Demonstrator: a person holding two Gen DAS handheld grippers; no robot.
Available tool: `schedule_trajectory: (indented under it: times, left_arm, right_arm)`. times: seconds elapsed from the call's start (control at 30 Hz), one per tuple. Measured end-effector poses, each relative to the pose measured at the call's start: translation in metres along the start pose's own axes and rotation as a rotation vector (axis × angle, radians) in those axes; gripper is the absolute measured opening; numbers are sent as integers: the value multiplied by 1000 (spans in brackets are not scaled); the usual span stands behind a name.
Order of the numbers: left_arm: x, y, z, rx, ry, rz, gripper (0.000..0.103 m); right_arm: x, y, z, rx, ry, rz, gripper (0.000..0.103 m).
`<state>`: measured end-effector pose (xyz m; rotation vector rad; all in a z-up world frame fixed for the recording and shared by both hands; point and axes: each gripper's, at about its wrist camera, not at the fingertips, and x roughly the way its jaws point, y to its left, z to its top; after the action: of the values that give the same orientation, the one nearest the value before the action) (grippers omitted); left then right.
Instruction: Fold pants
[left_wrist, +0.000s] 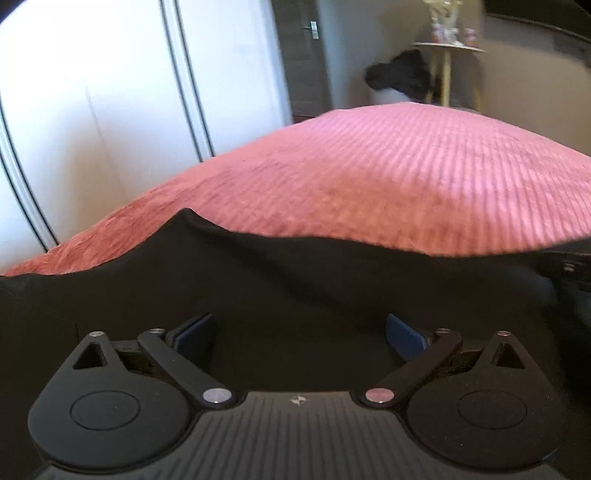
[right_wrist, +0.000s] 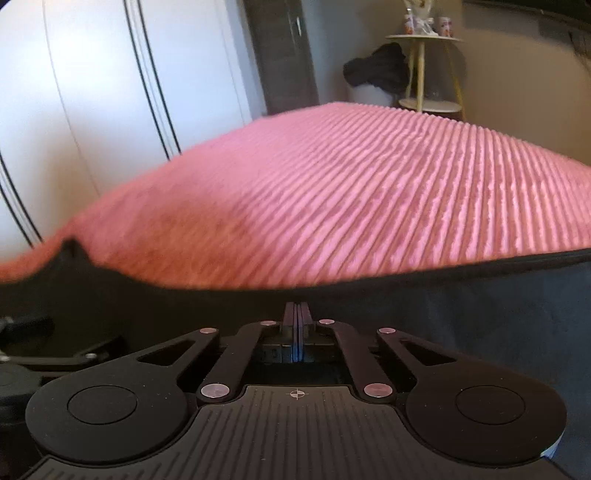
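Note:
Black pants lie spread on a pink ribbed bed cover, filling the near part of the left wrist view. My left gripper hovers over them with its jaws wide open; the blue pads stand far apart with only flat cloth below. In the right wrist view the pants run along the near edge of the cover. My right gripper is shut, pads pressed together at the pants' far edge. Whether cloth is pinched between them cannot be seen.
White wardrobe doors stand at the left, beside a dark door. Beyond the bed there is a round side table with small items, and a dark heap of clothes on a white bin. Part of the other gripper shows at the left.

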<state>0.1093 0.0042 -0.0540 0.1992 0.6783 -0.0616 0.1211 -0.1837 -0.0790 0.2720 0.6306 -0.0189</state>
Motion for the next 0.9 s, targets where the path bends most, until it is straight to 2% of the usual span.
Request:
schedule_trajectory:
  times: [0.07,0.1,0.17,0.23,0.3,0.4,0.5,0.57,0.67,0.77,0.9]
  left_arm:
    - [9,-3,4,7,-18,20,99]
    - [12,-4,5,16,-27,29,99]
    - [13,-2,7,10,-24,45,99]
    - [2,-8,12,-7,-10,88,97]
    - [-16,-19,5,9,-17,43,94]
    - [-35,-50,-7,102,-67,-33,95]
    - [-20,-70,-10,173,-126,-5,99]
    - [-7,-64,-5,101,-102,-35,99]
    - [8,-52,2,2,-49,-94,99]
    - [13,-56,1,8,-68,-82,99]
    - [17,-52,1,-26,-63,-109,99]
  right_arm:
    - [0,-10,10,48,27,28,0]
    - [-1,-12,14,66,39,14,1]
    - [-12,-18,21,54,60,-32,15]
    - [-25,-24,20,-4,91,-82,19]
    - [-34,-27,14,-69,144,-125,20]
    - [-38,-27,7,-150,169,-153,38]
    - [-24,-26,-1,-185,120,-180,43]
    - [-15,-24,-3,-218,67,-198,49]
    - [-3,-22,-1,-200,13,-208,52]
    - [6,-16,-1,-218,-46,-233,58]
    - [10,-28,1,-125,-101,-204,65]
